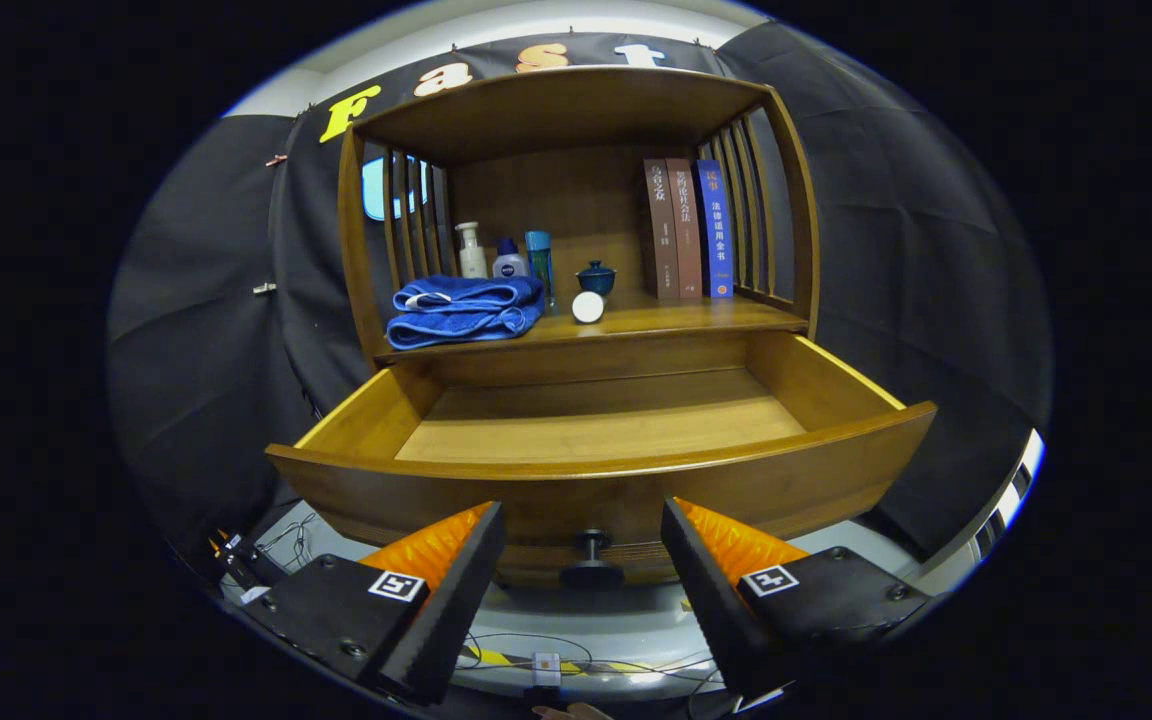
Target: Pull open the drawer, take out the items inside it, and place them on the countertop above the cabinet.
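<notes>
The wooden drawer (596,478) stands pulled out of the cabinet, and its bare wooden floor shows with nothing lying on the visible part. Its dark knob (592,558) sits on the drawer front, between my two fingers. My gripper (583,525) is open, with the fingers apart on either side of the knob and not pressing it. On the countertop (696,318) above the drawer lie a folded blue towel (464,310), a small white round item (587,307) and a dark blue lidded cup (596,277).
Three bottles (506,258) stand behind the towel. Three upright books (688,228) lean at the right of the countertop, under the cabinet's top shelf. Slatted wooden sides close the countertop left and right. Cables and yellow tape lie on the floor below the drawer.
</notes>
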